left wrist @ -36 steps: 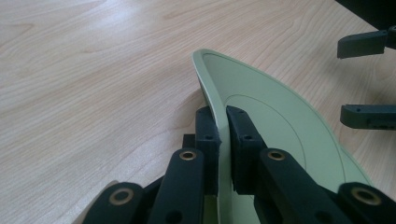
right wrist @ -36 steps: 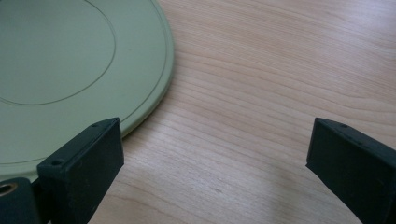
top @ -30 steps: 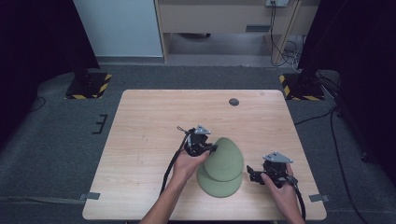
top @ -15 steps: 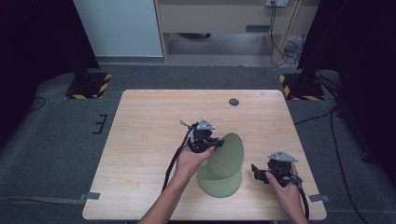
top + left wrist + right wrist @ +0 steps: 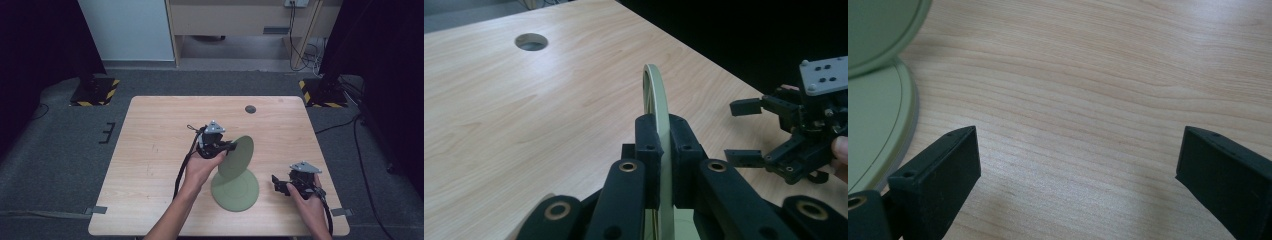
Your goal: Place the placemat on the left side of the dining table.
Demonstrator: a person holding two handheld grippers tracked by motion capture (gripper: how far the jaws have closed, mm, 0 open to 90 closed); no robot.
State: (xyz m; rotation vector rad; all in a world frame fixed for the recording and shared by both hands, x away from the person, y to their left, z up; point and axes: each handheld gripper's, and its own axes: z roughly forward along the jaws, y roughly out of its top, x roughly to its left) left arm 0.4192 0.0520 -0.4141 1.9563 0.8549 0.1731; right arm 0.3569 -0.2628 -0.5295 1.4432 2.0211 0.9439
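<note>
Two pale green plates are on the wooden table [image 5: 150, 150]. One plate [image 5: 235, 192] lies flat near the front edge. My left gripper [image 5: 227, 146] is shut on the rim of the second plate [image 5: 239, 155] and holds it tilted on edge above the flat one. In the left gripper view the pads [image 5: 648, 137] press on both sides of the thin rim [image 5: 655, 85]. My right gripper [image 5: 277, 184] stands open to the right of the flat plate, with bare wood between its fingers [image 5: 938, 170]. In the right gripper view both plates [image 5: 873, 125] sit at the far left.
A small round hole [image 5: 250, 109] is in the table top toward the far edge. Bare wood spreads to the left and behind the plates. Dark floor with cables and yellow-black striped stand feet [image 5: 95, 92] surrounds the table.
My left gripper has risen with the plate, which now stands steeper and clear of the flat plate below. The right gripper has barely shifted.
</note>
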